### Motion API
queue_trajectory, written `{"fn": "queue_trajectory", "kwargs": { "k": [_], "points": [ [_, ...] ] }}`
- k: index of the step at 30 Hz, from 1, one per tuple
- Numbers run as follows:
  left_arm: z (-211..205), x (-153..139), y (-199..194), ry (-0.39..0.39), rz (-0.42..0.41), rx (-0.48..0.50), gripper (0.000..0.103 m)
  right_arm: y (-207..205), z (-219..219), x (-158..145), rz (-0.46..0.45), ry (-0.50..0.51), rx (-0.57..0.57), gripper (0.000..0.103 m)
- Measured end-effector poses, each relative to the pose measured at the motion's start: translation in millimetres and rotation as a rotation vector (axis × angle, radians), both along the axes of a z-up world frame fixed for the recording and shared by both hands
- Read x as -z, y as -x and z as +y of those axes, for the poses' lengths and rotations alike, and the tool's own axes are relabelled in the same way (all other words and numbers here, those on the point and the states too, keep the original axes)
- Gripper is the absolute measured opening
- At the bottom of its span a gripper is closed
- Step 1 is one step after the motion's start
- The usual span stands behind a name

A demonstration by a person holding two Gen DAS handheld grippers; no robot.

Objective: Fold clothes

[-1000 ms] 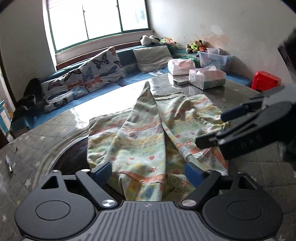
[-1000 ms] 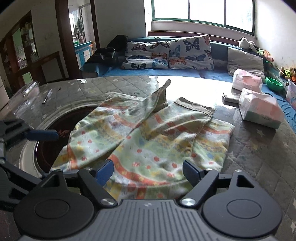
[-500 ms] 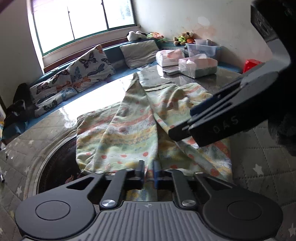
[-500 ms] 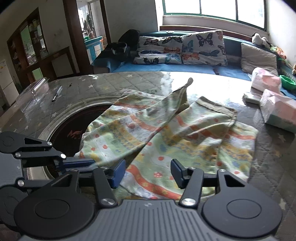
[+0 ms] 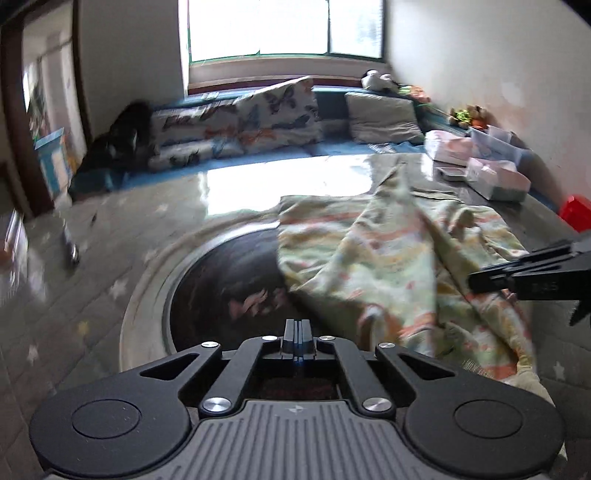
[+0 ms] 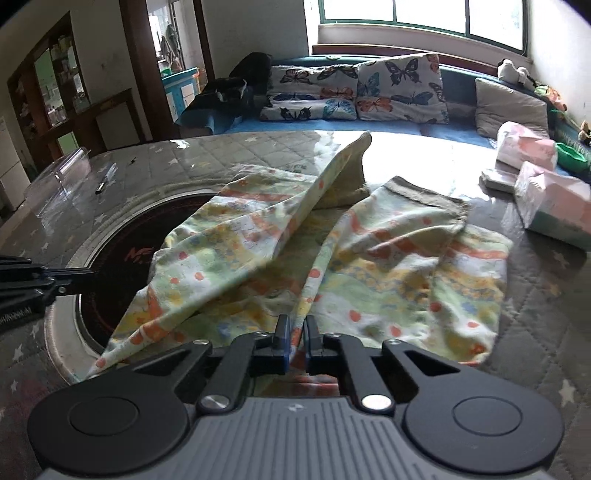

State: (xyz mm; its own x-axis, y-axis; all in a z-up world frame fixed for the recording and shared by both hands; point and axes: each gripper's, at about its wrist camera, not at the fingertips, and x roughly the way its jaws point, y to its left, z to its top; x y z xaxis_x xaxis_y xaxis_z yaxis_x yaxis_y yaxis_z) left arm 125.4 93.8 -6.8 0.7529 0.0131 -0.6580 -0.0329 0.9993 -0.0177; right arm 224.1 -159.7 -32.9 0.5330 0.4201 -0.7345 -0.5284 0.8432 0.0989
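Tilting downward, right gripper (image 6: 295, 341) just pinched the garment (image 6: 369, 258) hem — left gripper (image 5: 297, 341) shut, empty.

- The left wrist camera is sitting low behind the left gripper (image 5: 297, 341), looking down and forward across the round table (image 5: 110, 229) toward the window (image 5: 284, 27) at 12 o'clock.
- The right wrist camera is riding behind the right gripper (image 6: 295, 332), close over the patterned garment (image 6: 369, 266), facing the butterfly cushions (image 6: 354, 88) at 12 o'clock.
- Both views are sharing the garment, the table and the cushions; each is catching the other gripper, at 3 o'clock and 9 o'clock.
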Motion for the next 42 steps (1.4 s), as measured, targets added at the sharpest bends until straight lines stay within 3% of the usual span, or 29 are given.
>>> {"fn": "queue_trajectory", "kwargs": {
  "k": [4,6,8,15,20,23,27,30,32,35,42],
  "points": [
    [-5.1,-8.0,-9.0,0.007,-0.012,0.013,0.006,-5.0,-6.5,0.2,0.006,0.004,0.020,0.006],
    [-17.8,-12.9,-18.9,0.006,-0.023,0.051,0.024,-6.8,-9.5,1.5,0.010,0.004,0.031,0.007],
    [-31.6,-17.2,-29.0,0.008,-0.032,0.084,0.051,-6.2,-13.2,3.8,0.012,0.001,0.040,0.007],
    [-71.3,-23.7,-80.5,0.014,-0.029,0.170,0.065,-1.0,-31.2,11.4,0.033,-0.048,0.086,0.014],
    [-86.9,-19.3,-119.0,0.031,0.004,0.174,0.065,0.2,-37.6,13.8,0.045,-0.092,0.099,0.022],
    [-91.9,-13.9,-137.8,0.051,0.023,0.176,0.065,1.5,-36.6,13.8,0.050,-0.112,0.077,0.040],
    [-98.3,-4.7,-157.7,0.046,0.033,0.177,0.063,1.1,-33.5,12.3,0.050,-0.105,0.054,0.041],
    [-101.1,5.1,-170.3,0.037,0.044,0.185,0.039,-2.6,-34.3,5.9,0.039,-0.099,0.046,0.041],
    [-98.7,11.8,-175.8,0.029,0.055,0.176,0.013,-8.7,-34.2,-1.7,0.014,-0.093,0.042,0.041],
    [-83.9,15.8,-176.5,0.056,0.058,0.137,0.004,-25.2,-31.2,-14.0,-0.032,-0.082,0.039,0.041],
    [-50.3,1.2,-156.0,0.092,-0.002,0.056,0.002,-94.5,1.3,-14.8,-0.049,-0.042,0.072,0.040]
  ]
}}
